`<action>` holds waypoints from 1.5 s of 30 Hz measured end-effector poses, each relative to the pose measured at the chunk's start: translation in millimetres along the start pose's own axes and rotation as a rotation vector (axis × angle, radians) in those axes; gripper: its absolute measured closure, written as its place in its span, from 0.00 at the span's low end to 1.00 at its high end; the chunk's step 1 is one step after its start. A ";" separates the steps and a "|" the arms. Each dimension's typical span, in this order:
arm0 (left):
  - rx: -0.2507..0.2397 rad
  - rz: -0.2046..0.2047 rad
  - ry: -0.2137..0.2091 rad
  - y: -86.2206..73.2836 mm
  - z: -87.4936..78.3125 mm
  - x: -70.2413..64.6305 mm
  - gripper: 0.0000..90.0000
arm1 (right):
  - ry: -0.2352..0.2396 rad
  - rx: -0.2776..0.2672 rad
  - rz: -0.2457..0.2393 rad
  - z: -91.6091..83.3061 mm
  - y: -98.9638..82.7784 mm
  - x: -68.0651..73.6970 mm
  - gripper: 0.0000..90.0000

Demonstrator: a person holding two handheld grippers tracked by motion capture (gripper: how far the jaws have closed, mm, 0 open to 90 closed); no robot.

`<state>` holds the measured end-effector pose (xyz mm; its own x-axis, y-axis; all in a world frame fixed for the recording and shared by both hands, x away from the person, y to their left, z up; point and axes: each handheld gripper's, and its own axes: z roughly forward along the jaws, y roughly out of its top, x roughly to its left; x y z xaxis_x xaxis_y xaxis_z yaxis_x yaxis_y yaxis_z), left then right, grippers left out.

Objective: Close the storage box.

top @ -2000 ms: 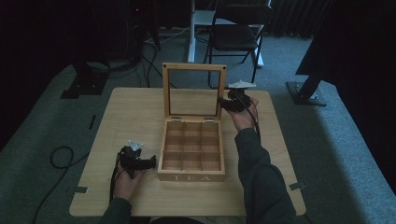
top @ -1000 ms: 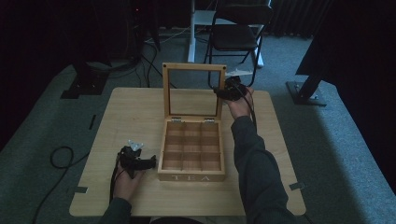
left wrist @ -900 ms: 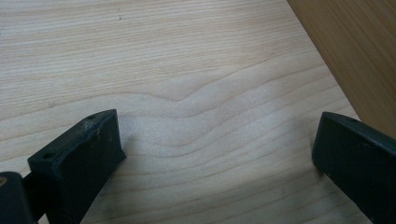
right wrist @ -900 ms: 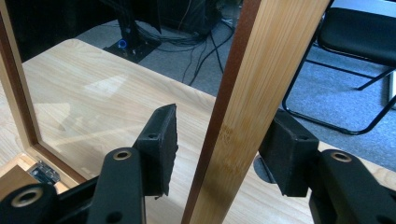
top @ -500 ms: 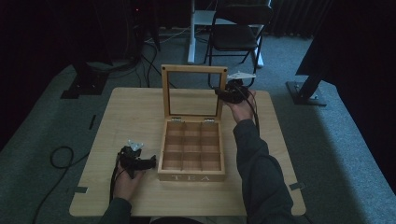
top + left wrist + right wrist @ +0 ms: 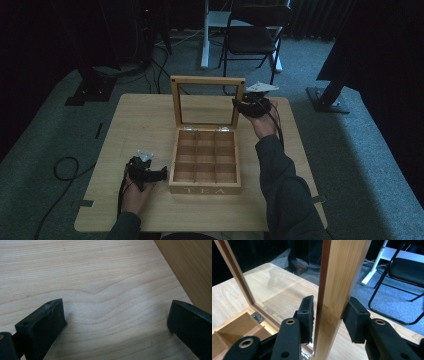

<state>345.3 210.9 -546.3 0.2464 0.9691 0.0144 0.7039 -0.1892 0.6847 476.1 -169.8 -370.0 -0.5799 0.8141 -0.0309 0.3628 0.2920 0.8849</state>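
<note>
Tea box [image 6: 205,161] at mid-table [image 6: 135,120], compartments bare, glass-paned lid [image 6: 207,102] upright, right gripper [image 6: 329,312] — jaws clamped on the lid's side rail, left gripper [image 6: 148,172] — jaws wide apart, resting on tabletop beside the box.

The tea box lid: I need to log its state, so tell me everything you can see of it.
The lid is a light wooden frame around a clear pane, standing upright and open at the back edge of the tea box, joined by small metal hinges. The right tongs straddle its right side rail, one jaw on each face; whether both press on it is unclear.
</note>
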 end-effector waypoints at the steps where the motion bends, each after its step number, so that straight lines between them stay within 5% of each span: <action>1: 0.000 0.001 0.000 0.0 0.0 0.0 0.02 | 0.004 -0.002 -0.002 -2.3 -1.1 1.1 0.69; 18: -0.002 -0.001 0.000 0.0 0.2 -0.1 0.02 | -0.012 -0.016 -0.039 -22.5 -7.3 15.7 0.69; 45: -0.001 -0.001 -0.001 0.1 0.1 0.0 0.02 | -0.025 -0.039 -0.024 -57.1 17.3 22.4 0.70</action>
<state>345.4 210.8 -546.3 0.2461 0.9692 0.0132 0.7037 -0.1880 0.6851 427.7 -175.3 -328.8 -0.5696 0.8194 -0.0638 0.3198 0.2924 0.9012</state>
